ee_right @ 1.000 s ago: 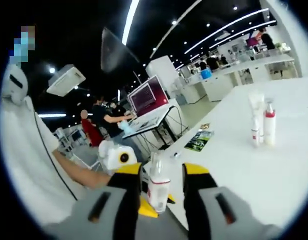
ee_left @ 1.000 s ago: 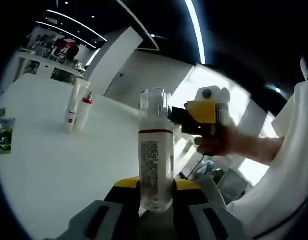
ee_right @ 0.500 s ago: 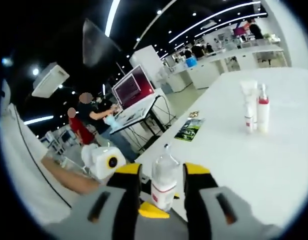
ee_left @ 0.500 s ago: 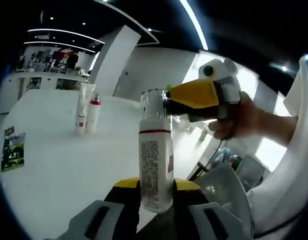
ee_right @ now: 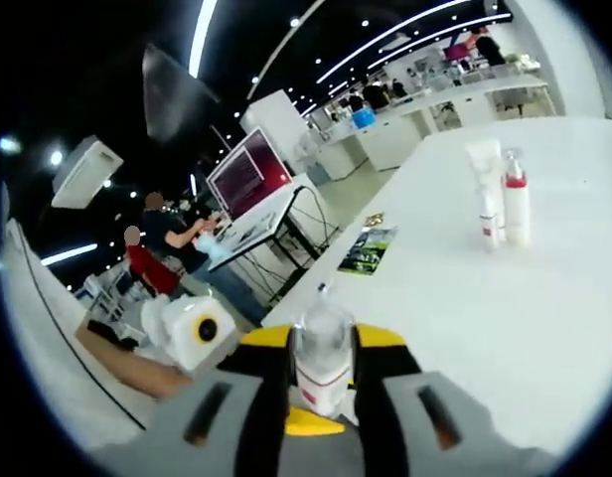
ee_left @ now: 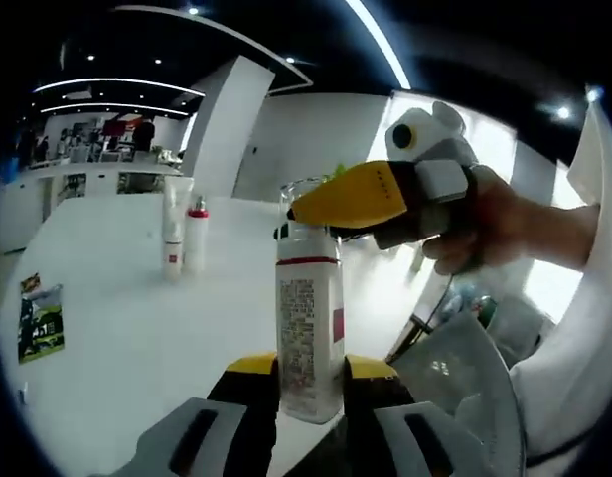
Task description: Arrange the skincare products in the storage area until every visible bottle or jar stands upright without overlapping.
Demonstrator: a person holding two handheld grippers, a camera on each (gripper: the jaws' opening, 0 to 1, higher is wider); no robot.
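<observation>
A white bottle [ee_left: 309, 333] with a red band and a clear cap is held off the white table [ee_left: 127, 338], my left gripper [ee_left: 308, 383] shut on its lower body. My right gripper [ee_left: 304, 211] reaches in from the right, and its yellow jaw covers most of the cap. In the right gripper view the clear cap [ee_right: 322, 343] sits between the yellow jaws of my right gripper [ee_right: 322, 350], which press on both its sides. A white tube [ee_left: 173, 237] and a small red-capped bottle [ee_left: 196, 241] stand upright side by side far out on the table.
The tube [ee_right: 484, 194] and the red-capped bottle [ee_right: 516, 204] also stand far right in the right gripper view. A green leaflet [ee_left: 43, 320] lies near the table edge. Beyond that edge are a laptop [ee_right: 248, 179] on a stand and several people.
My right gripper has come in over the bottle's top and its jaws have shut from a wide gap onto the clear cap. The left gripper keeps its hold.
</observation>
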